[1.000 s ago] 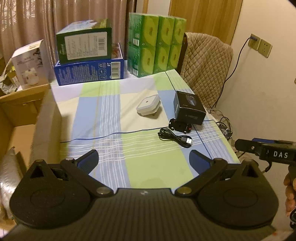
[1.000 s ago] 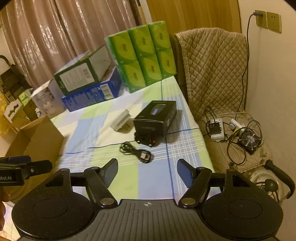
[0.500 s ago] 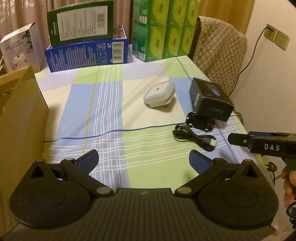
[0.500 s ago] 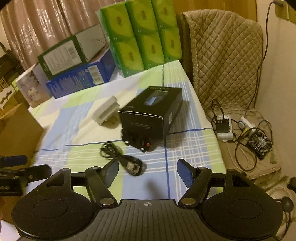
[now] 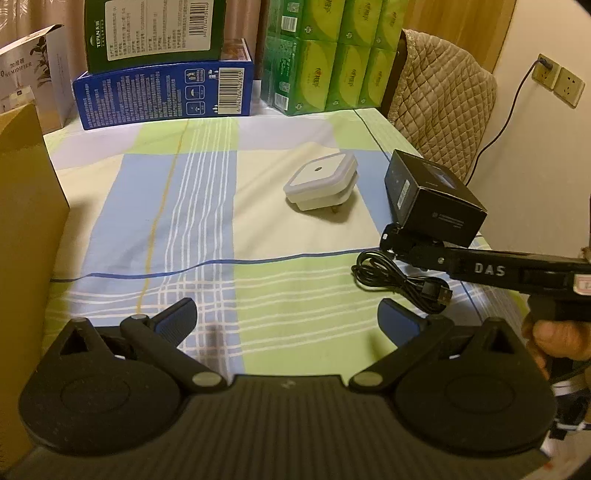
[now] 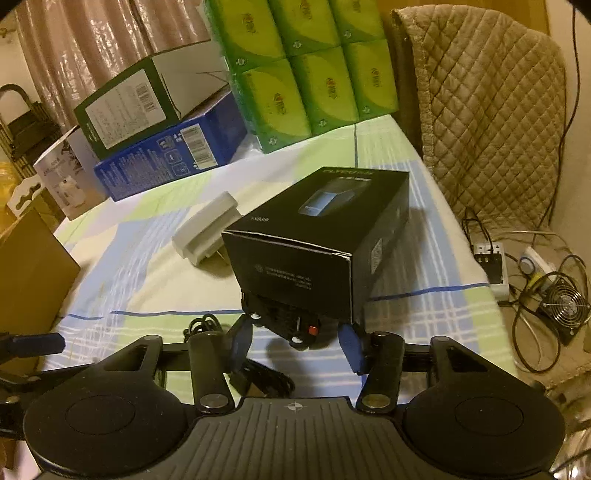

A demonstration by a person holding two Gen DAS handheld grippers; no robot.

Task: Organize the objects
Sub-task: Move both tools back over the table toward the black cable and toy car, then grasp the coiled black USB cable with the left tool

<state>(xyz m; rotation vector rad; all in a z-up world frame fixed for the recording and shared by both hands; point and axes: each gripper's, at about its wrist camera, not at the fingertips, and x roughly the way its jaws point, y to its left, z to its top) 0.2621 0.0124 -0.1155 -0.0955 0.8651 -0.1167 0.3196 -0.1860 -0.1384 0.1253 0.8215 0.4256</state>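
Observation:
A small black device [image 6: 291,325] with a red button lies on the checked cloth, partly under the front of a black box [image 6: 321,236] [image 5: 432,195]. My right gripper [image 6: 295,345] is open, with one finger on each side of the device; it also shows in the left wrist view [image 5: 406,247]. A coiled black USB cable [image 5: 402,280] lies just left of it. A white plug-in night light [image 5: 321,181] [image 6: 207,232] lies further back. My left gripper [image 5: 288,317] is open and empty over the near cloth.
A blue box [image 5: 162,92] with a green box [image 5: 151,29] on top and stacked green tissue packs [image 5: 332,59] stand at the back. A cardboard box [image 5: 26,206] is at the left. A padded chair [image 6: 487,110] and floor cables [image 6: 535,273] are to the right.
Both grippers moved forward over the table. The right gripper dropped low to the black device and its fingers now flank it, narrower than before.

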